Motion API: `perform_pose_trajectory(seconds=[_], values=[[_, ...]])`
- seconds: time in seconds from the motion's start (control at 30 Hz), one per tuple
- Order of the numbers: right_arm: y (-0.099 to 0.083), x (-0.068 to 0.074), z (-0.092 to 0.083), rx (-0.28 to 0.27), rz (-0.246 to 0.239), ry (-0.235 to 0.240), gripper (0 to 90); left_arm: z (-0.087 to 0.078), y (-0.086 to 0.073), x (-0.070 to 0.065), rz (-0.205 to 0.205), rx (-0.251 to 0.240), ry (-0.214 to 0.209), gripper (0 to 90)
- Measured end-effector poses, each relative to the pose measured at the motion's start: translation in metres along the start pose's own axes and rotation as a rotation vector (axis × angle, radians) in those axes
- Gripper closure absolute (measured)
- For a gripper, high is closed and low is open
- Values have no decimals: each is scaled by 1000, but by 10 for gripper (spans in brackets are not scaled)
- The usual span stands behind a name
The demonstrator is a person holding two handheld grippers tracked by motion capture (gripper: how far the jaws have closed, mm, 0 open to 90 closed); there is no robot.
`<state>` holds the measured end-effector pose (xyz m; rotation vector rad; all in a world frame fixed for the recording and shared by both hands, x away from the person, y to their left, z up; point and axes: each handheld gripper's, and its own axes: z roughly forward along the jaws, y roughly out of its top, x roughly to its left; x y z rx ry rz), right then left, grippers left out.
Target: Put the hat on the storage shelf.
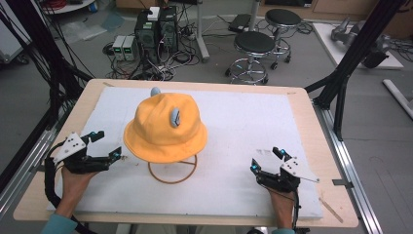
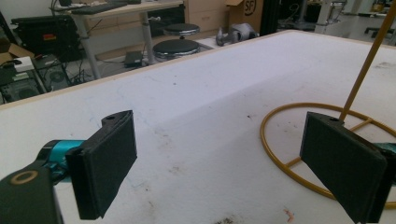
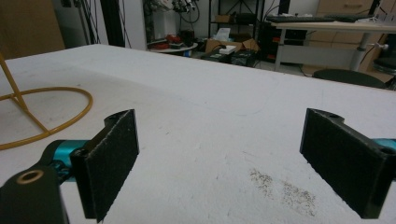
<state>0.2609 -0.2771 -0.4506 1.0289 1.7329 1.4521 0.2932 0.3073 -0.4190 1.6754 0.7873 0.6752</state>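
1. Broadly, bench under a white mat, wooden edge showing all round.
2. Yellow bucket hat sits on a yellow wire stand, mid-bench, slightly left of centre; grey patch on its crown.
3. Left gripper near-left, just beside the hat brim, not touching; jaws wide apart, nothing between.
4. Right gripper near-right, well apart from the hat; jaws spread, nothing held.

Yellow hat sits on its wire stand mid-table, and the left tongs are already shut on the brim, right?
Not quite. The hat does sit on the stand, but the left tongs are open and short of the brim, as the high view shows.
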Motion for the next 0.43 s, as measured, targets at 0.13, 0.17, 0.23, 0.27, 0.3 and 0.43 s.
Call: perform_pose_trajectory(seconds=[0.13, 0.17, 0.23, 0.27, 0.3, 0.43], values=[[0, 0, 0, -2, -1, 0, 106, 0, -1, 0, -7, -2, -8, 111], [0, 0, 0, 0, 4, -2, 105, 0, -2, 0, -10, -6, -8, 111], [0, 0, 0, -1, 5, -1, 106, -2, -7, 0, -6, -50, 16, 112], [0, 0, 0, -1, 4, 0, 105, -3, -10, 0, -14, -64, 20, 113], [0, 0, 0, -1, 4, 0, 106, -4, -13, 0, -23, -67, 22, 115], [0, 0, 0, -1, 2, -1, 106, -6, -22, 1, -39, -71, 34, 115]])
